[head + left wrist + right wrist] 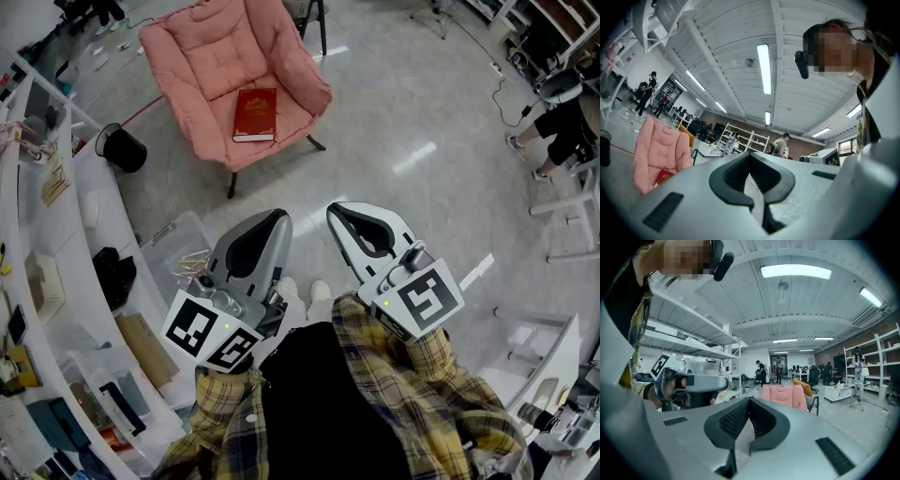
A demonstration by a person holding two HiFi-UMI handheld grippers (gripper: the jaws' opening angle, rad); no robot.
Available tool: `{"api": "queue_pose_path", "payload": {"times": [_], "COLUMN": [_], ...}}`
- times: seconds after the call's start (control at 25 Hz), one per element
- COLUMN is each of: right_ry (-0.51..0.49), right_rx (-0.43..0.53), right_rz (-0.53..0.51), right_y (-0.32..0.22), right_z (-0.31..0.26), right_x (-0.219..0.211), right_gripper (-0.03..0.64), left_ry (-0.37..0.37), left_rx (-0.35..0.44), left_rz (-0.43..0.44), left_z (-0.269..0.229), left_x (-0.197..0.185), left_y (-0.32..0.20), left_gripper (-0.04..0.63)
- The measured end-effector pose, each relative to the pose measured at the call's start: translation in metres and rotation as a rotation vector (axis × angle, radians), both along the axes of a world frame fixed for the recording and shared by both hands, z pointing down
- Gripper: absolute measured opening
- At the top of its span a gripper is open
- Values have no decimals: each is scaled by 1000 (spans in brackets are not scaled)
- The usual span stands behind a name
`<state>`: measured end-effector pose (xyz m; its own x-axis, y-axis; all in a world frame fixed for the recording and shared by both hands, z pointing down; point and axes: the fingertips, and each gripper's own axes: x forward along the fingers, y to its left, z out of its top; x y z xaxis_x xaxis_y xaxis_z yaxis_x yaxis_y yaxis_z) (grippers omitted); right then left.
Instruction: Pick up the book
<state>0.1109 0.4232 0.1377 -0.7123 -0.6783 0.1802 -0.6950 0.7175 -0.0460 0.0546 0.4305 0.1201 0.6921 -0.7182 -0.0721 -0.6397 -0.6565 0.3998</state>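
Note:
A red book [255,114] lies flat on the seat of a pink cushioned chair [202,66] at the far side of the floor. My left gripper [266,221] and right gripper [341,215] are held side by side close to my body, both pointing toward the chair and well short of it. Both are shut with nothing between the jaws. In the left gripper view the book [663,176] shows on the chair [658,150] at the left, beyond the gripper [750,154]. The right gripper view has the chair [783,397] past the gripper [749,401], with the book hidden.
White shelving [42,281] with clutter runs along the left. A black bin [125,148] and a clear plastic box [183,253] stand on the floor beside it. A person [562,117] stands at the right edge, near a white rack [577,211].

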Motion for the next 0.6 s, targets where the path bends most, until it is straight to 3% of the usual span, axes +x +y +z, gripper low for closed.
{"api": "queue_pose_path", "payload": {"times": [0.6], "right_ry": [-43], "right_rx": [24], "right_rz": [13], "right_y": [-1], "right_z": [3], "right_x": [-27], "right_gripper": [17], "left_ry": [7], "left_rx": [-14], "left_rz": [6], "left_z": [9], "left_x": [-31], "left_y": [-1], "left_gripper": [3]}}
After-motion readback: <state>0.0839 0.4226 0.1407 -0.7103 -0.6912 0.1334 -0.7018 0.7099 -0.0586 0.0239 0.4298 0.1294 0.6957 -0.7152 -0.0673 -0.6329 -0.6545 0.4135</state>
